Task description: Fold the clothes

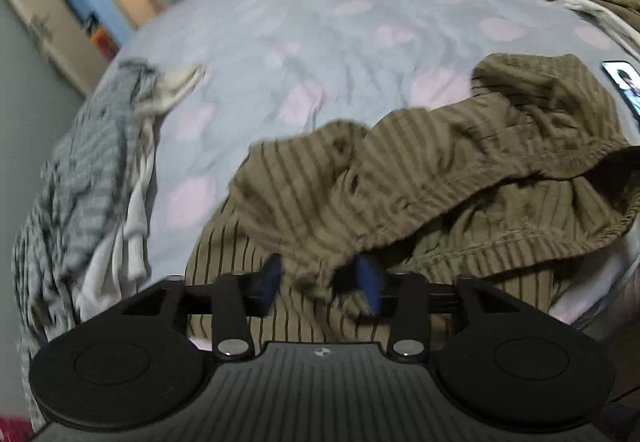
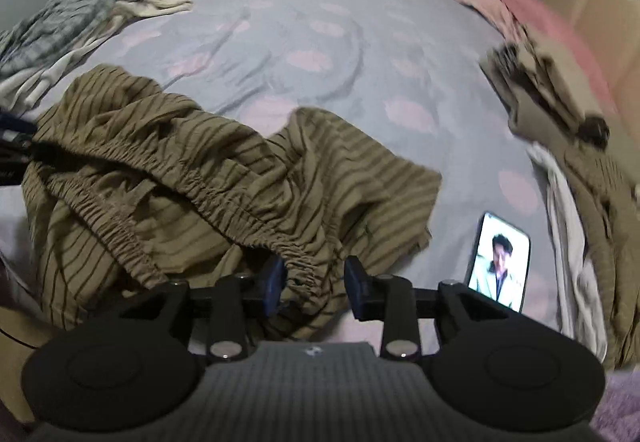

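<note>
So both grippers are on the same olive striped shorts (image 2: 224,177), which sit crumpled at the near edge of the bed (image 2: 320,53), spread between the two tools. The left gripper (image 1: 320,280) has its blue pads (image 1: 370,282) set fairly narrow with a bunch of the striped fabric stuffed between them, so it looks clamped on the cloth, though the frame is a bit blurry right there. The right gripper (image 2: 314,282) is at the elastic waistband (image 2: 224,197): the gathered band runs right up to its left pad (image 2: 276,282), but there's a visible gap over to the other pad, so I honestly can't tell if it's actually pinching the band or just sitting half open around it. The waistband is open and facing the right wrist camera, with the legs flopped away across the sheet. The sheet itself is pale blue with pink blotches. A phone (image 2: 500,262) with a lit screen lies flat on the sheet just right of the shorts. Over on the left side of the bed there's a heap of grey checked and white clothes (image 2: 76,25). On the right side sits a stack of folded olive things (image 2: 560,97), with pink fabric (image 2: 532,9) behind it.
</note>
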